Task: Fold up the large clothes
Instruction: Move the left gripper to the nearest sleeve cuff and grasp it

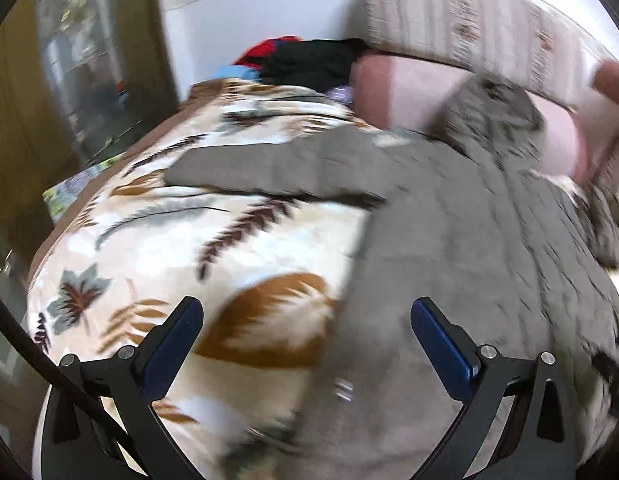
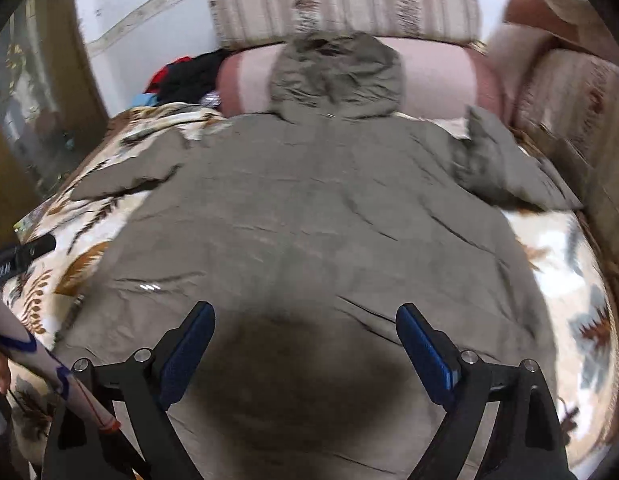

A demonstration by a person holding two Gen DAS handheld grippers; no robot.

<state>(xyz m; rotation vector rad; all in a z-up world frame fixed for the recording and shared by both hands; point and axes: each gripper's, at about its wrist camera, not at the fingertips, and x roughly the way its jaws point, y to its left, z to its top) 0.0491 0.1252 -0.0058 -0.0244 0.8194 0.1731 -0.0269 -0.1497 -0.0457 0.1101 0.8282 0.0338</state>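
Right wrist view shows the large grey-brown hooded jacket of crinkled padded fabric [image 2: 309, 208] spread flat, back up, on the cream blanket printed with brown and grey leaves [image 2: 581, 280]. The jacket's hood [image 2: 335, 70] lies over the pink bolster cushion [image 2: 433, 68] beyond it. One sleeve [image 2: 125, 182] stretches out flat to the jacket's left; the other sleeve [image 2: 505, 168] is bunched at the right shoulder. The right gripper [image 2: 305, 344] hovers over the jacket's lower back, jaws wide and empty, casting a dark shadow on the cloth. The left gripper [image 1: 307, 334] hangs above the jacket's left edge, where cloth meets blanket, jaws also wide with nothing between them.

Folding seems not yet begun. A sound first move would be to smooth out the bunched sleeve, then pinch each sleeve near its cuff and lay it across the back. The padded fabric looks slippery, so a deep bite should hold better.

Beyond the jacket's left shoulder lies a heap of black and red clothes [image 2: 185, 74]; behind the hood stands a striped beige cushion [image 2: 341, 0].
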